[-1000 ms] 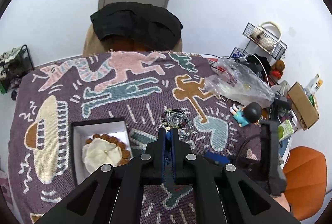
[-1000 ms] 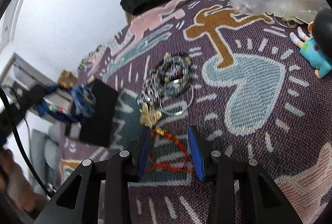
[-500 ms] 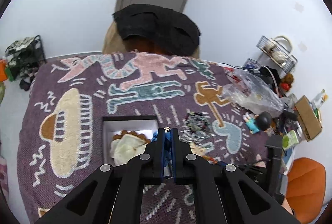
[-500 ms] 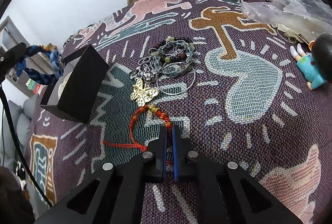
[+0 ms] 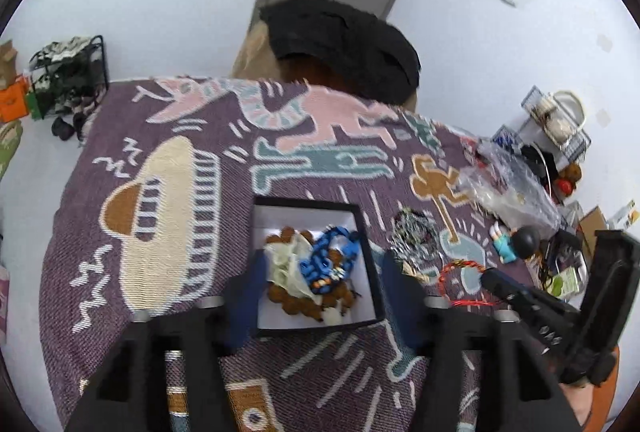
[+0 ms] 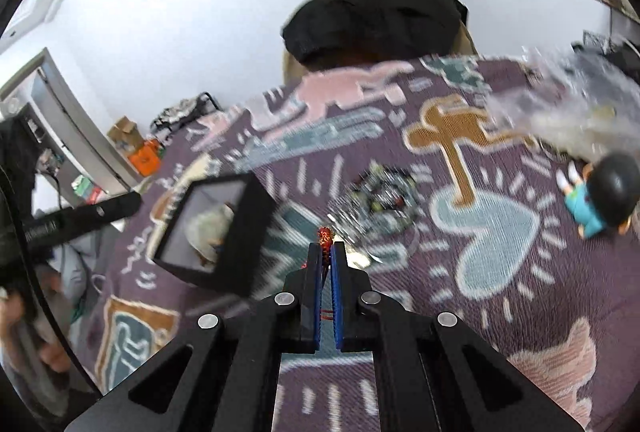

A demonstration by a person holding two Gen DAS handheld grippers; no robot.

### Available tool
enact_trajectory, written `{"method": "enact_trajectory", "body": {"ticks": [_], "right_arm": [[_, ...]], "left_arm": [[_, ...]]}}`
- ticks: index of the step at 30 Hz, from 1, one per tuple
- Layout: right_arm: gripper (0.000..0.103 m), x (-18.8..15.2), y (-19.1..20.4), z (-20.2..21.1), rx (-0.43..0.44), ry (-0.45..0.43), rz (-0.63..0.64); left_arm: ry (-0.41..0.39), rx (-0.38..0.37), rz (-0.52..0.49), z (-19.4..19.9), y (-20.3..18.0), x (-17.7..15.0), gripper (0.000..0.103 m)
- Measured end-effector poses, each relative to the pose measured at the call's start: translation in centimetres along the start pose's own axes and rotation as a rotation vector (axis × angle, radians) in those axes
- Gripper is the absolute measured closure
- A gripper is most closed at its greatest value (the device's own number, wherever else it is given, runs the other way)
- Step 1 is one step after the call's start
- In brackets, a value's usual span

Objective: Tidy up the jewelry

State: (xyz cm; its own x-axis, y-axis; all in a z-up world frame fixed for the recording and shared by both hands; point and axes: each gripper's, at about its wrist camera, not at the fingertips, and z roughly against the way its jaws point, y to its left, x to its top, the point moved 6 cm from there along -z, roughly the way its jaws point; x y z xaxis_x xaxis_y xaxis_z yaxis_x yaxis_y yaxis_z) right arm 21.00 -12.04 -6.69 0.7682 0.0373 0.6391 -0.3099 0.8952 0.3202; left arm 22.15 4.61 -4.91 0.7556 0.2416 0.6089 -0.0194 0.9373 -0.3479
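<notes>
A black box [image 5: 304, 201] with a white inside stands on the patterned purple blanket [image 5: 160, 312]. In it a blue braided bracelet [image 5: 328, 260] lies on a cream piece [image 5: 286, 264] and brown beads [image 5: 292, 304]. My left gripper [image 5: 325, 272] hangs over the box, its jaws opening wide and its pads clear of the blue bracelet. My right gripper [image 6: 327, 252] is shut on a red string bracelet [image 6: 325, 236], lifted off the blanket to the right of the box [image 6: 248, 232]. A pile of bead and metal jewelry [image 6: 380, 204] lies just beyond it.
A small doll [image 6: 600, 200] and a crumpled clear plastic bag [image 6: 560, 104] lie at the blanket's right side. A chair with a black garment [image 5: 344, 44] stands at the far edge. Clutter and a wire basket [image 5: 556, 120] sit off to the right, and a shoe rack [image 5: 68, 72] to the left.
My left gripper moved left over the box, opened and let the blue bracelet drop into it. My right gripper shut on the red string bracelet and rose with it.
</notes>
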Motion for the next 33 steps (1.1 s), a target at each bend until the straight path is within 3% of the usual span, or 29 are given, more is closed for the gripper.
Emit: {"method": "enact_trajectory", "body": {"ticks": [9,14,15,16,17,19,24,33], "right_arm": [[0.098,3.3,5.6,0.4,0.081,-0.04,0.056],[0.097,4.0,9.1,-0.8,0.152,-0.015,0.078],[0.093,4.1,9.6,-1.2,0.153,-0.002,0.078],[0.071,4.0,10.0,-1.7,0.152,0.018,0.078],[0.043,3.9,10.3,-2.0,0.154,0.037,0.075],[0.031,3.9,10.3,-1.7,0.164,0.01,0.066],[0.031,3.9,8.9,-0.5,0.142,-0.014,0.053],[0.031,3.7,2.6,1.3,0.059,-0.032,-0.045]], "left_arm": [[-0.017,0.021,0.026,1.3,3.0,-0.3,0.033],[-0.024,0.03,0.043,1.9,4.5,-0.5,0.033],[-0.026,0.032,0.044,2.1,4.7,-0.6,0.033],[-0.031,0.035,0.045,2.3,4.9,-0.6,0.033],[-0.034,0.036,0.045,2.4,5.0,-0.6,0.033],[-0.041,0.039,0.039,2.7,5.1,-0.6,0.033],[-0.048,0.027,0.028,2.9,4.5,-0.4,0.033],[-0.034,-0.029,-0.032,1.8,0.2,-0.2,0.033]]}}
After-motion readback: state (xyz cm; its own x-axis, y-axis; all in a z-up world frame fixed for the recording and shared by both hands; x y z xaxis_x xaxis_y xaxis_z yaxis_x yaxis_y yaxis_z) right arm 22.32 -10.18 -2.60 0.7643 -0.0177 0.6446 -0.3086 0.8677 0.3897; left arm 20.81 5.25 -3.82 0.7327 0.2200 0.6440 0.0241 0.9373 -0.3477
